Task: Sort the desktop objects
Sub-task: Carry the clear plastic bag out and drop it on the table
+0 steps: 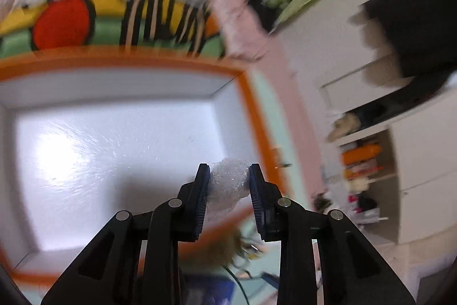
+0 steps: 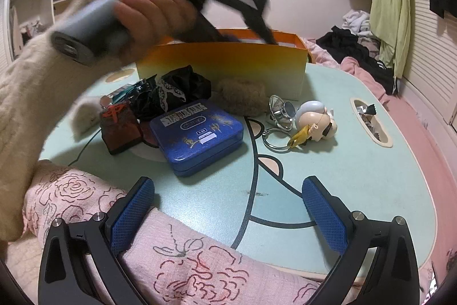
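Note:
My left gripper (image 1: 230, 170) is shut on a crumpled clear plastic wad (image 1: 228, 185) and holds it over the white inside of the orange-rimmed box (image 1: 251, 105). In the right wrist view the left gripper (image 2: 251, 27) reaches down into that orange box (image 2: 222, 65). My right gripper (image 2: 228, 199) is open and empty above the near edge of the mint-green table (image 2: 357, 162). On the table lie a blue tin (image 2: 197, 133), a dark red pouch (image 2: 120, 127), black lace fabric (image 2: 177, 90), a brown fuzzy piece (image 2: 242, 99), a keyring with a round metal charm (image 2: 281, 112) and a white-haired figure head (image 2: 317, 119).
A pink floral cloth (image 2: 171, 253) lies under my right gripper. A cutout in the table (image 2: 371, 119) holds wrappers. Clothes are piled at the far right (image 2: 357, 47). A colourful blanket (image 1: 100, 22) lies beyond the box. White shelves (image 1: 385, 147) stand at the right.

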Motion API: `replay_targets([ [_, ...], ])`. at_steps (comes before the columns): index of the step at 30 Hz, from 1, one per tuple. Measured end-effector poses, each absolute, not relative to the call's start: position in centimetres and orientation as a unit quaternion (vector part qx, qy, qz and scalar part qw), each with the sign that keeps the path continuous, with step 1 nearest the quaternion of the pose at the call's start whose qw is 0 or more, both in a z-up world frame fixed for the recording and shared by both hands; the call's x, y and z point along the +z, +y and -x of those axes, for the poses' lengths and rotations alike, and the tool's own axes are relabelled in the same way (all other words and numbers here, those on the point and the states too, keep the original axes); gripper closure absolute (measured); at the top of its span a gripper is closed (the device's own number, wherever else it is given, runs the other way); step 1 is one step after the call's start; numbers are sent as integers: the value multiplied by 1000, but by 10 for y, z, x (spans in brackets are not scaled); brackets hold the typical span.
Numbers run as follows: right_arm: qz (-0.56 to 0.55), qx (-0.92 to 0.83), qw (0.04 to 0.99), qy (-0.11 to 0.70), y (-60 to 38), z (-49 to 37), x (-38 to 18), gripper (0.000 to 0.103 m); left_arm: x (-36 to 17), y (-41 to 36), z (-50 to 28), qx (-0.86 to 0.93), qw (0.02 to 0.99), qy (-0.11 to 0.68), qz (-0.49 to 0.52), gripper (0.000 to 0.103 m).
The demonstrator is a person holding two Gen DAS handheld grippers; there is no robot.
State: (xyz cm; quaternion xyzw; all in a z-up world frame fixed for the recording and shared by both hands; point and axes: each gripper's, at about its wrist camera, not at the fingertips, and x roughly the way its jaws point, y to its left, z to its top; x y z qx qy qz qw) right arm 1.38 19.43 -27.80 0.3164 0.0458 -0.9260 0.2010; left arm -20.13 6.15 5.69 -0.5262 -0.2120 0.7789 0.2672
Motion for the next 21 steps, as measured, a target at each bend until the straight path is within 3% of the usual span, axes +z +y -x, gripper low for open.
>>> replay_targets([
  [4,-316,-926,201,46,194,-14,-278,0,104,42,148,821,284,-170,465,73],
  [7,-316,-926,201,46,194,-14,-278,0,106,36,113,839,266,-133,456,71],
  [8,-316,-926,201,46,194,-14,-278,0,103,29,106,845,257,-130,450,68],
  [10,-316,-926,201,46,194,-14,-278,0,97,22,100,859,241,-130,433,43],
  [17,-316,-926,201,46,194,-14,-278,0,99,-13,66,895,216,-149,360,39],
  [21,-316,-926,201,46,195,-14,-278,0,89,-17,8,921,188,-68,335,26],
])
